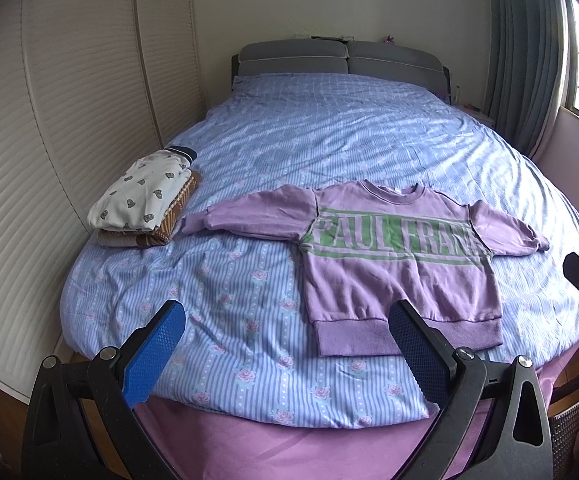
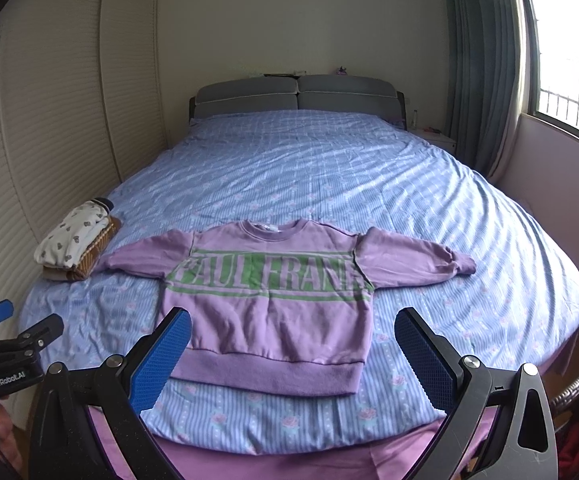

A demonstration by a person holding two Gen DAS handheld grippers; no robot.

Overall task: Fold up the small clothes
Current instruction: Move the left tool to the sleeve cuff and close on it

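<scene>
1. Looking at the bed point(image 2: 449, 200), the purple sweatshirt point(image 2: 273, 312) lies flat, front up, near the foot edge, neck pointing away toward the headboard, sleeves spread out to both sides, so its long axis runs left-right.
2. The right gripper point(image 2: 291, 344) hangs right over the hem, jaws wide apart, holding nothing.
3. The left gripper point(image 1: 287, 344) is also spread apart and empty, sitting off to the sweatshirt's left, lined up more with bare duvet and the hem's left corner.
4. A folded stack point(image 1: 141, 204) sits just beyond the left sleeve cuff.
5. My guess: each gripper takes the sleeve on its own side and folds inward.
</scene>
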